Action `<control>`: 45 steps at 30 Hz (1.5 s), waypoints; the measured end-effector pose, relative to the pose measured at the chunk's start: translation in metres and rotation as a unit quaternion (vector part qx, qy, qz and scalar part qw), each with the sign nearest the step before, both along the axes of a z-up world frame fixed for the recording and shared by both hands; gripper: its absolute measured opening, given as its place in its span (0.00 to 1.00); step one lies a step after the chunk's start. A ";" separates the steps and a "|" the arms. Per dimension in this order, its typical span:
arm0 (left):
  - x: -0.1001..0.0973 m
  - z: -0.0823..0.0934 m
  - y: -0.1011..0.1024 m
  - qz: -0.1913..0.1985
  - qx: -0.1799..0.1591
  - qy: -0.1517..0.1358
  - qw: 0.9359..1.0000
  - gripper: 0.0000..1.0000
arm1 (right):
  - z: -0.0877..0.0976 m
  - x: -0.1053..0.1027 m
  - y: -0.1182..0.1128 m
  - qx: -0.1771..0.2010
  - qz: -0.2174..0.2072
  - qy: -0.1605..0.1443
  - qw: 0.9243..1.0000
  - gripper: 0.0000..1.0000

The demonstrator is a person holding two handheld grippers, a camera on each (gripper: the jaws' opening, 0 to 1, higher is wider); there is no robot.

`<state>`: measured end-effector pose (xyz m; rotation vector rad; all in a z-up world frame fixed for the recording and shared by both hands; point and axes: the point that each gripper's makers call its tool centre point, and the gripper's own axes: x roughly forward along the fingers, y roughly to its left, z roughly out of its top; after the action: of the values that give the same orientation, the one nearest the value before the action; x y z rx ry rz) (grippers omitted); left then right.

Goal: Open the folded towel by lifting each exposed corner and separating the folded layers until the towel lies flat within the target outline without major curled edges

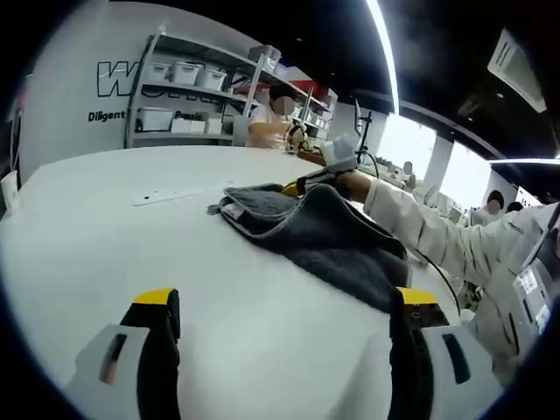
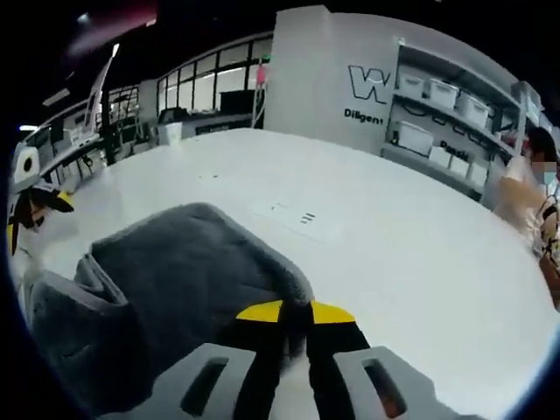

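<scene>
Here our left gripper [image 1: 284, 306] stands with its jaws wide apart and nothing between them, low over the bare white worktop [image 1: 131, 236], near the towel but not touching it. Our right gripper [image 2: 296, 311] has its yellow tips pressed together at the edge of the grey towel [image 2: 184, 271]; we judge that it pinches a layer there, though the fabric between the tips is hard to see. In the left gripper view the right gripper [image 1: 311, 182] sits at the far side of the towel [image 1: 324, 236], with a white sleeve behind it.

The towel lies folded in the middle of the worktop, its top layer raised and curling. It looks soft, thick and light, so it will sag and fold over itself when lifted, and it should not slip much from the jaws. We think the best hold is a free corner of one layer only, at the hem, where the cloth is firmer.
</scene>
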<state>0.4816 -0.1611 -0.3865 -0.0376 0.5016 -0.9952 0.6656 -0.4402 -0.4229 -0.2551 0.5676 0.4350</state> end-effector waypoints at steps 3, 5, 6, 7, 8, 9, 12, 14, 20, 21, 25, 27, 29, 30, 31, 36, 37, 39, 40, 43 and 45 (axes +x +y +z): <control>-0.001 0.000 -0.001 -0.003 0.001 0.000 1.000 0.99 | 0.005 -0.003 -0.008 -0.020 -0.012 -0.002 1.000 0.17; -0.001 -0.001 -0.001 -0.004 0.002 0.000 1.000 0.99 | 0.010 -0.008 -0.014 -0.031 -0.025 -0.002 0.999 0.25; -0.001 -0.001 -0.001 -0.005 0.003 0.001 1.000 0.99 | 0.012 -0.009 -0.017 -0.033 -0.029 -0.002 0.999 0.31; -0.002 -0.002 -0.001 -0.005 0.004 0.001 1.000 0.99 | 0.016 -0.011 -0.021 -0.033 -0.037 -0.003 0.999 0.35; -0.002 -0.002 -0.002 -0.006 0.006 0.000 1.000 0.99 | 0.018 -0.012 -0.023 -0.032 -0.040 -0.004 0.999 0.37; -0.002 -0.002 -0.002 -0.007 0.006 0.000 1.000 0.99 | 0.022 -0.014 -0.027 -0.029 -0.046 -0.006 0.998 0.39; -0.003 -0.002 -0.004 -0.010 0.007 -0.002 1.000 0.99 | 0.027 -0.022 -0.036 -0.024 -0.059 0.000 0.998 0.50; -0.003 -0.001 -0.004 -0.013 0.008 -0.002 1.000 0.99 | 0.032 -0.029 -0.041 -0.023 -0.065 0.000 0.998 0.59; -0.002 -0.003 -0.004 -0.015 0.012 0.000 1.000 0.99 | 0.052 -0.054 -0.058 -0.011 -0.072 0.002 0.997 0.78; -0.002 -0.003 -0.004 -0.015 0.012 0.000 1.000 0.99 | 0.054 -0.058 -0.059 -0.011 -0.071 0.005 0.997 0.81; -0.002 -0.003 -0.004 -0.016 0.015 -0.001 1.000 0.99 | 0.063 -0.079 -0.061 -0.032 -0.057 0.002 0.998 0.94; -0.003 -0.003 -0.004 -0.016 0.016 -0.001 1.000 0.99 | 0.068 -0.095 -0.059 -0.042 -0.044 0.007 0.998 0.99; -0.003 -0.003 -0.004 -0.017 0.017 -0.001 1.000 0.99 | 0.072 -0.108 -0.052 -0.036 -0.024 0.013 0.999 0.99; -0.003 -0.003 -0.004 -0.017 0.017 -0.001 1.000 0.99 | 0.075 -0.111 -0.048 -0.033 -0.015 0.010 0.999 0.99; -0.002 -0.004 -0.004 -0.017 0.019 -0.001 1.000 0.99 | 0.078 -0.115 -0.044 -0.026 -0.011 0.005 1.000 0.99; -0.002 -0.005 -0.004 -0.017 0.023 0.000 1.000 0.99 | 0.092 -0.144 -0.022 0.000 0.023 -0.005 1.000 0.99; -0.002 -0.005 -0.004 -0.017 0.024 0.000 1.000 0.99 | 0.094 -0.149 -0.019 0.000 0.025 -0.006 1.000 0.99; -0.002 -0.005 -0.004 -0.017 0.024 0.001 1.000 0.99 | 0.102 -0.158 -0.011 0.005 0.031 -0.016 0.999 0.99; -0.002 -0.005 -0.004 -0.017 0.024 0.001 1.000 0.99 | 0.106 -0.162 -0.008 0.008 0.033 -0.021 0.999 0.99; -0.002 -0.006 -0.004 -0.017 0.025 0.003 1.000 0.99 | 0.112 -0.177 0.006 0.024 0.046 -0.018 0.998 0.99; -0.002 -0.008 -0.004 -0.018 0.029 0.004 0.999 0.99 | 0.113 -0.185 0.016 0.024 0.063 -0.022 0.997 0.98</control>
<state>0.4801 -0.1652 -0.3940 0.0183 0.5403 -1.0162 0.4807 -0.4243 -0.3101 -0.2543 0.4987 0.5626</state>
